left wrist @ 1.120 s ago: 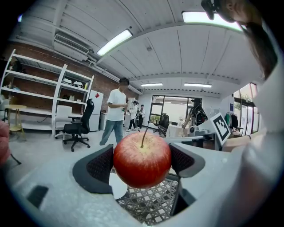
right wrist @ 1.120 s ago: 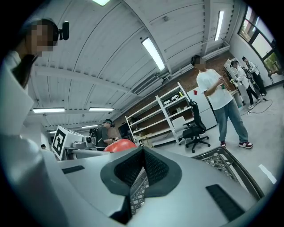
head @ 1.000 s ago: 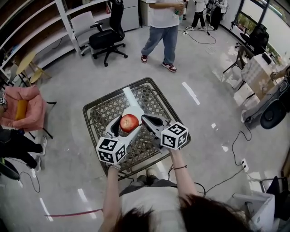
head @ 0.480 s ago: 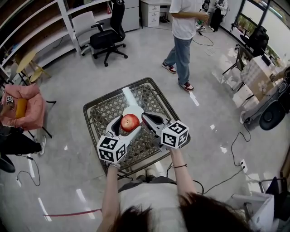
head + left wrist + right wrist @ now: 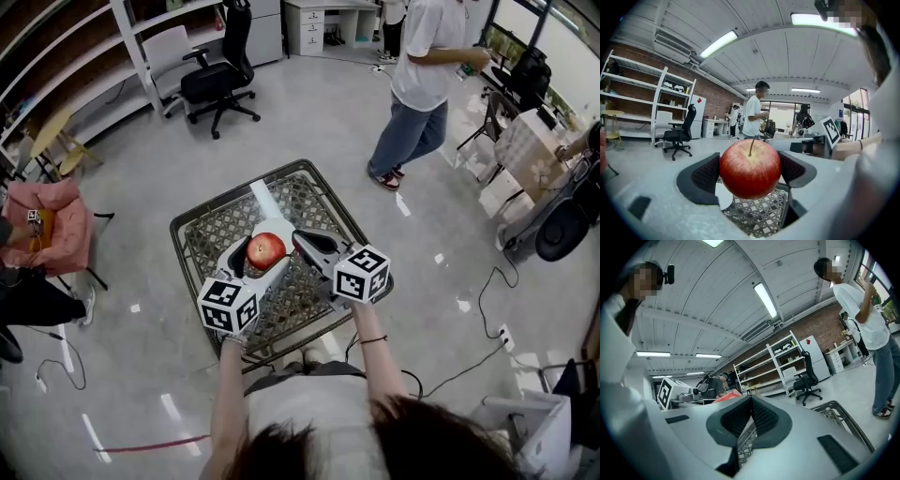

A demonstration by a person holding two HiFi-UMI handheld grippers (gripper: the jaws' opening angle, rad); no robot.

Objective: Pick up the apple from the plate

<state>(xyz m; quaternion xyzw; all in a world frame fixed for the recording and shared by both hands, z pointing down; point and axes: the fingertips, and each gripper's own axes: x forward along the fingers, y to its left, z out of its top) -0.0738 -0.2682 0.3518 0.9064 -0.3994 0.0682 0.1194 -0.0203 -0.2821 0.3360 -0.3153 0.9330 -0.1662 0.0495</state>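
Fingers [image 5: 705, 177] of left gripper [image 5: 263, 255] tight on apple [image 5: 750, 169]

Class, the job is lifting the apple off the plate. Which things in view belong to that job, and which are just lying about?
Belong to the job:
apple, gripped in the left claw
plate
mesh table beneath them

Just lying about:
right claw, shut on nothing
office chair
shelves
pink chair

— What's carrying things under your left gripper [image 5: 265, 251]?
— A square lattice-topped table [image 5: 208, 246] with a dark frame, on the grey floor [image 5: 309, 103]. One white plate [image 5: 722, 197] lies on it, just beneath that gripper.
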